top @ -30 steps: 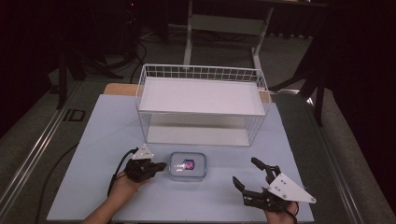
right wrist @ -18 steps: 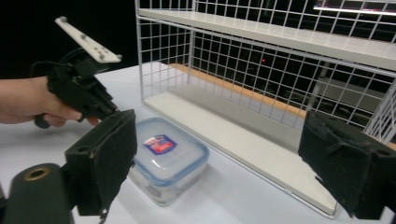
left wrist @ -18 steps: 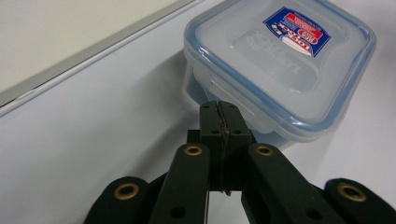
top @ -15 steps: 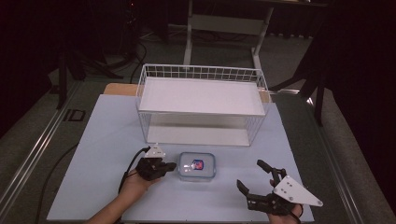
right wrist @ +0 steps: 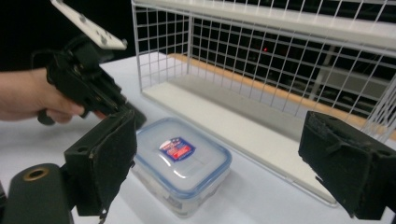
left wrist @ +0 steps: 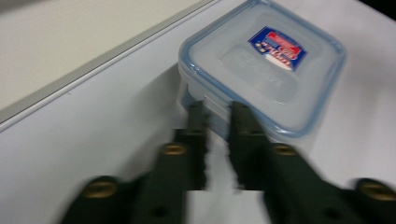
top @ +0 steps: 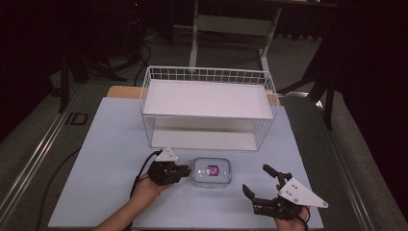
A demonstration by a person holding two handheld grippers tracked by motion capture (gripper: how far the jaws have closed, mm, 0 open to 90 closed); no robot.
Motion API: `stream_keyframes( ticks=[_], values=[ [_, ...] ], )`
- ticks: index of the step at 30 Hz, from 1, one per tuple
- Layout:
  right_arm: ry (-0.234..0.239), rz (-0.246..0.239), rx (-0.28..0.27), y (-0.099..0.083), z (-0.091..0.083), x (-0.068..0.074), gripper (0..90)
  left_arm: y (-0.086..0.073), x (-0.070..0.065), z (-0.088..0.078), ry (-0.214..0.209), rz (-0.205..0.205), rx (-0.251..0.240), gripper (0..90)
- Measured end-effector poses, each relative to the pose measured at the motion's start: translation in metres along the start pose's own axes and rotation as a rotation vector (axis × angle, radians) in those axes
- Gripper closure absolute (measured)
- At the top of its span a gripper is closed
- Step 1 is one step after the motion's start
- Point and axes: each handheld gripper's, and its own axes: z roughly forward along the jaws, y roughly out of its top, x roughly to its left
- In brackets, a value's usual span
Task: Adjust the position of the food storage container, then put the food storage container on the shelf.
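A clear plastic box with a blue-rimmed lid and a red-and-blue sticker (top: 212, 171) (left wrist: 261, 65) (right wrist: 182, 158) lies on the pale blue mat. My left gripper (top: 187, 169) (left wrist: 218, 109) (right wrist: 135, 117) is at its left side, tips against the box wall. Its jaws have just been opening and stand a narrow gap apart with nothing between them. My right gripper (top: 256, 179) (right wrist: 224, 163) is to the right of the box, apart from it. It has opened a little further and is wide open; the box lies beyond its pads.
A white wire basket rack (top: 207, 72) (right wrist: 261, 51) stands behind the box, its lower shelf open toward me. The mat (top: 110, 139) ends near the table's front edge. A cable trails from the left gripper past the person's hand (top: 144, 190).
The left gripper has moved right, and the box has slid right with it. Its jaws now show a small gap. The right gripper has stayed in place.
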Motion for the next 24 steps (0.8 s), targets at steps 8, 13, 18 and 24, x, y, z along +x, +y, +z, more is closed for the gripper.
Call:
stream_keyframes(
  ticks=[8, 13, 18, 24],
  values=[
    [0.012, -0.014, 0.018, -0.001, 0.005, 0.001, 14.5, -0.004, -0.006, -0.032, -0.009, -0.056, -0.119, 6.4],
    [0.017, -0.031, 0.046, 0.0, 0.009, 0.003, 14.5, -0.004, -0.012, -0.051, 0.011, -0.036, -0.193, 1.8],
    [0.046, 0.007, 0.083, 0.002, 0.02, 0.003, 16.6, 0.0, -0.015, -0.066, 0.001, -0.003, -0.229, 1.9],
    [0.102, 0.056, 0.079, 0.014, 0.027, -0.004, 18.8, 0.011, -0.019, -0.061, -0.006, 0.005, -0.204, 1.9]
  ],
)
